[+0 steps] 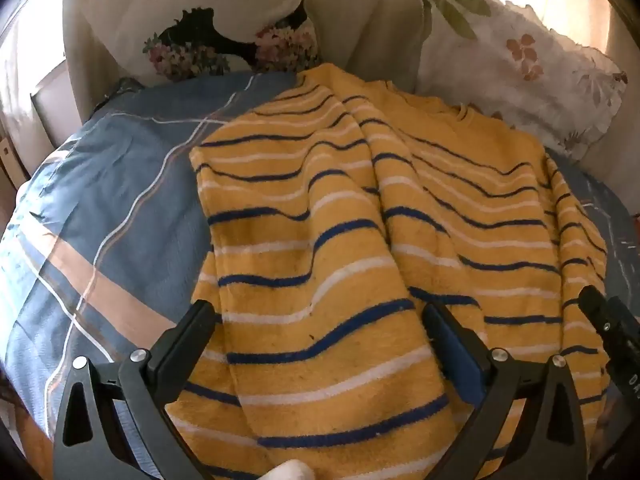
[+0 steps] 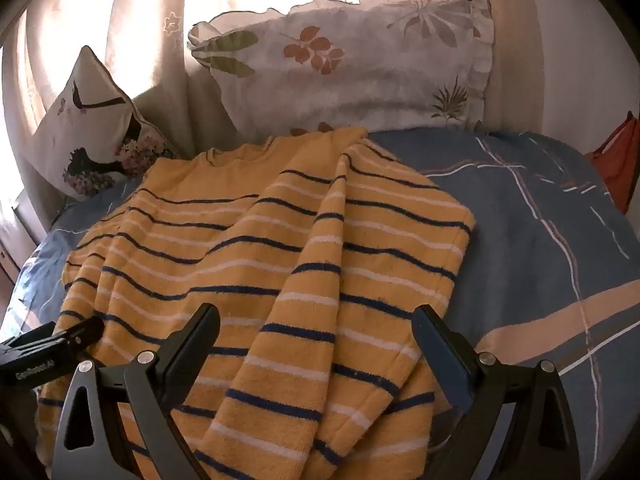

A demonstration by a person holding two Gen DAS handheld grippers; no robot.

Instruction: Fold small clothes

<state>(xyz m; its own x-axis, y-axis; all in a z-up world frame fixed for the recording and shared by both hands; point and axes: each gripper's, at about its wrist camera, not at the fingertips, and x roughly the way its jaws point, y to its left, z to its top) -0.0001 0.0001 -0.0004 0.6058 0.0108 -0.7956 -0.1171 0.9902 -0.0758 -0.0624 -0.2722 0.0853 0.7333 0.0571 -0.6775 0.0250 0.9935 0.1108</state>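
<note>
Left wrist view: my left gripper (image 1: pixel 320 332) hangs with jaws spread wide over the yellow striped sweater (image 1: pixel 360 240), gripping nothing; it sprawls across the bed (image 1: pixel 100 200) toward the pillows. Right wrist view: my right gripper (image 2: pixel 316 336) gapes empty above the sweater's folded sleeve (image 2: pixel 320 280).

The yellow striped sweater (image 2: pixel 256 264) lies rumpled across the middle of the bed (image 2: pixel 532 240), and open blue sheet runs along both its sides, leaving a hand-held gripper clear room there. Behind it the way is shut by a floral cushion (image 2: pixel 100 140) and a frilled leaf-print pillow (image 2: pixel 352 68), the sweater's far edge touching the pillow
</note>
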